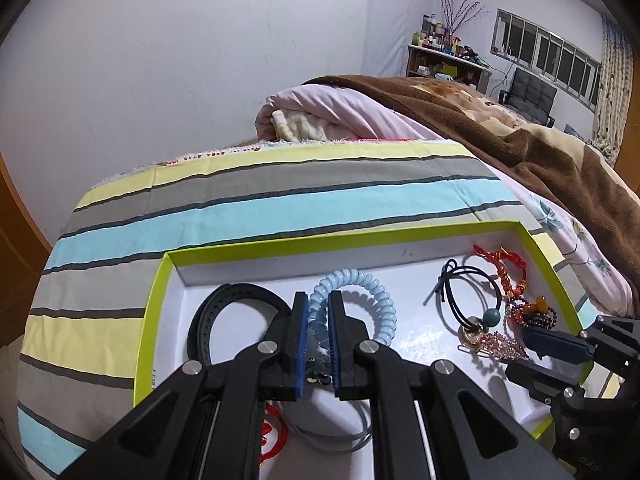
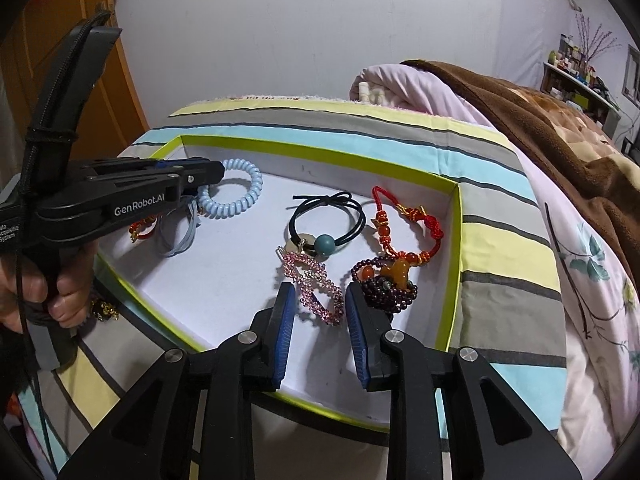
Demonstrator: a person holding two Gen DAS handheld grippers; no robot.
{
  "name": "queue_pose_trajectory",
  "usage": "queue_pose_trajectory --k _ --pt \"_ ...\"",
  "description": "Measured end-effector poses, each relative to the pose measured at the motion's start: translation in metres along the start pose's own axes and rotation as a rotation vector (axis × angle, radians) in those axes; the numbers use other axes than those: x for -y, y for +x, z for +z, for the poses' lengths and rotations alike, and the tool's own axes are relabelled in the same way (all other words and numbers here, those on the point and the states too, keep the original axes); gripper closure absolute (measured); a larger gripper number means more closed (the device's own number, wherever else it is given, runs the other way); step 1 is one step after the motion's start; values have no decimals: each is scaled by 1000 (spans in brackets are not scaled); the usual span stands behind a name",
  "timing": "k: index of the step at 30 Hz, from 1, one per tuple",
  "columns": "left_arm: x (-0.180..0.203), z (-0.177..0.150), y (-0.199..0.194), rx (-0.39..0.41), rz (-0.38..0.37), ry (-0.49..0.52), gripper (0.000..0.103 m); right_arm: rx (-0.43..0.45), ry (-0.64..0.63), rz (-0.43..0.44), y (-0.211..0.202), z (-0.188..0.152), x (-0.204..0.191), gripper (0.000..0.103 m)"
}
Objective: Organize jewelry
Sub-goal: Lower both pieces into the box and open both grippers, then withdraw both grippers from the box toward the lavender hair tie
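A white tray with a lime-green rim (image 1: 320,240) (image 2: 320,156) lies on a striped cloth. My left gripper (image 1: 319,294) (image 2: 218,172) is shut on a light blue spiral hair tie (image 1: 376,292) (image 2: 244,196) at the tray's left. My right gripper (image 2: 319,285) (image 1: 524,354) stands open astride a pink beaded bracelet (image 2: 316,292) (image 1: 500,344), its pads apart from it. A black hair elastic with a teal bead (image 2: 324,242) (image 1: 472,300), a red knotted cord bracelet (image 2: 400,220) and a dark purple bead bracelet with an amber pendant (image 2: 388,292) lie close by.
A black perforated band (image 1: 208,312), a grey cord (image 2: 176,240) and a small red cord (image 1: 272,432) lie at the tray's left. A pink quilt (image 1: 340,112) and brown blanket (image 1: 520,148) are heaped behind and to the right. A person's hand (image 2: 60,292) holds the left gripper.
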State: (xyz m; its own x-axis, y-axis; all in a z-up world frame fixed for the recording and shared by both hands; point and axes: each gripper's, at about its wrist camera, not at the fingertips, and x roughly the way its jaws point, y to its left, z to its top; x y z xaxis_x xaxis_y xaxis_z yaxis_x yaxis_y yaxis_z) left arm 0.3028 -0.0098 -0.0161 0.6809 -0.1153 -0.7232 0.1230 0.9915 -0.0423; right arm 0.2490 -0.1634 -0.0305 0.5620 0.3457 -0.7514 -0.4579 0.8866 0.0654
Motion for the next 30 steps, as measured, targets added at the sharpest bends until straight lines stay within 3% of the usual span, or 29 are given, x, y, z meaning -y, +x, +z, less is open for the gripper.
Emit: queue_pose_trajectory --k 4,7,14,22,30 --pt "-3 2 -6 6 -12 -10 92 20 2 1 -7 0 -1 76" --pt "-4 3 -17 25 -26 -15 80 43 9 9 -17 -1 -3 76" --pt "-10 -8 -63 94 -36 -29 79 89 15 16 -46 -6 -11 75" --pt "-14 -41 -122 175 10 -64 79 169 5 29 -91 -31 -28 75" --pt "-18 -87 -160 202 47 -96 79 223 22 50 -129 -57 -41 75"
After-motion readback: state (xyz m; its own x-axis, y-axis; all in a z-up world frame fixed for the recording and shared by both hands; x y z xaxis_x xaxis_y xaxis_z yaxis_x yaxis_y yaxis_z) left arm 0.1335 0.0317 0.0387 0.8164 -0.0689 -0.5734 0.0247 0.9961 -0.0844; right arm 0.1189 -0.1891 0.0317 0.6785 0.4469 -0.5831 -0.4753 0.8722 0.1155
